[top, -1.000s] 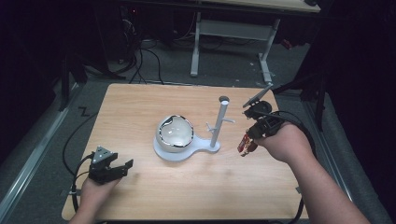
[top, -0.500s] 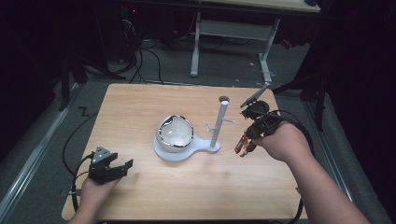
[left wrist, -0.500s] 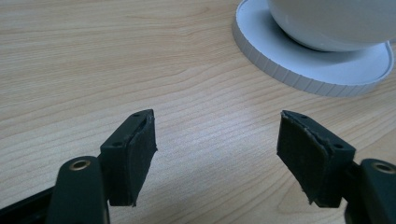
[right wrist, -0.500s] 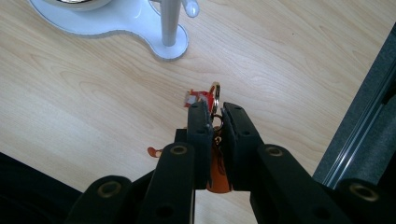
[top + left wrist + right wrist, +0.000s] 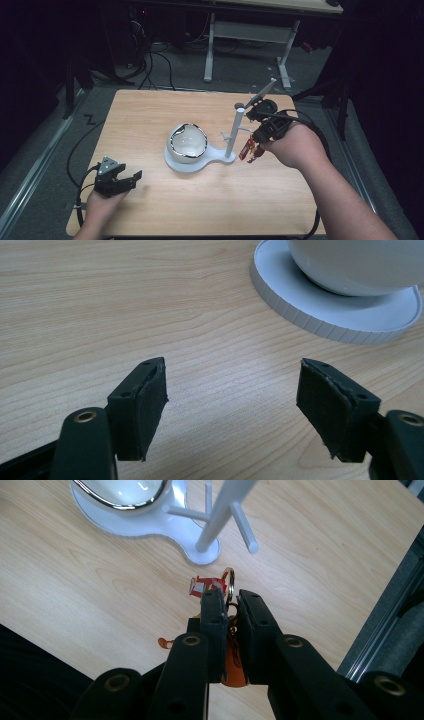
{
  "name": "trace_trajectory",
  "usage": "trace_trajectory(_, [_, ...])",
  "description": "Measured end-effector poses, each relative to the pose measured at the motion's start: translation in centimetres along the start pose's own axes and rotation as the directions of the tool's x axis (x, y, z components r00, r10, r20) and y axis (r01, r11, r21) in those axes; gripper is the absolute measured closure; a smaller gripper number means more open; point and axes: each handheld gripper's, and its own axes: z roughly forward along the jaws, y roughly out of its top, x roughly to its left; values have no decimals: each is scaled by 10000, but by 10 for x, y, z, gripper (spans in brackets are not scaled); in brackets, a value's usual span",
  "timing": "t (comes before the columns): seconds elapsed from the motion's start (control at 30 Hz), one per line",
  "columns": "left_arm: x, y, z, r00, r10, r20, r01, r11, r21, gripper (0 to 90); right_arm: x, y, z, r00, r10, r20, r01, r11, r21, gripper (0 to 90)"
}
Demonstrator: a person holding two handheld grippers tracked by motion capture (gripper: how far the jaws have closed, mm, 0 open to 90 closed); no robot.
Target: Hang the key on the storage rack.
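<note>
High view: one white stand, one bowl, two grippers.

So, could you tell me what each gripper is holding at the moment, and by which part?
The right gripper pinches a red keychain just below its metal ring. The left gripper is open and holds nothing.

You find no readable text, brand, number or sign anywhere here. The red tag pinched in your right gripper carries a small pale patch, but it is too small and blurred to read. The white stand and the table bear no lettering you can make out.
</note>
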Motion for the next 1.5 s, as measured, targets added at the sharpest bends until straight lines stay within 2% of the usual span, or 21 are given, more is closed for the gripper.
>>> trace_trajectory(0.1, [0, 0, 0, 10000, -4, -13, 4, 10000, -11, 286, 2, 5, -2, 9999, -163, 53, 164, 9998, -61, 820])
trace_trajectory(0.23, [1, -1, -1, 10000, -36, -37, 36, 10000, -28, 287, 2, 13, -2, 9998, -119, 158, 120, 9999, -76, 820])
trace_trajectory(0.3, [3, -1, -2, 10000, -75, -49, 74, 10000, -11, 286, 0, 17, -1, 9995, -225, 218, 227, 9997, -100, 820])
trace_trajectory(0.53, [5, -3, -3, 9998, -168, -103, 168, 9999, -16, 287, -10, 30, 0, 9987, -75, 502, 77, 10000, -42, 820])
trace_trajectory(0.77, [6, -4, -4, 9997, -209, -121, 209, 9998, -24, 287, -24, 32, 1, 9968, 170, 785, -168, 9999, -33, 820])
trace_trajectory(1.3, [8, -5, -5, 9995, -269, -165, 270, 9996, 23, 286, -34, 29, 21, 9934, 376, 1085, -384, 9992, 57, 819])
trace_trajectory(1.5, [8, -5, -5, 9994, -286, -175, 286, 9996, 42, 286, -36, 29, 24, 9933, 491, 1044, -494, 9988, 0, 818])
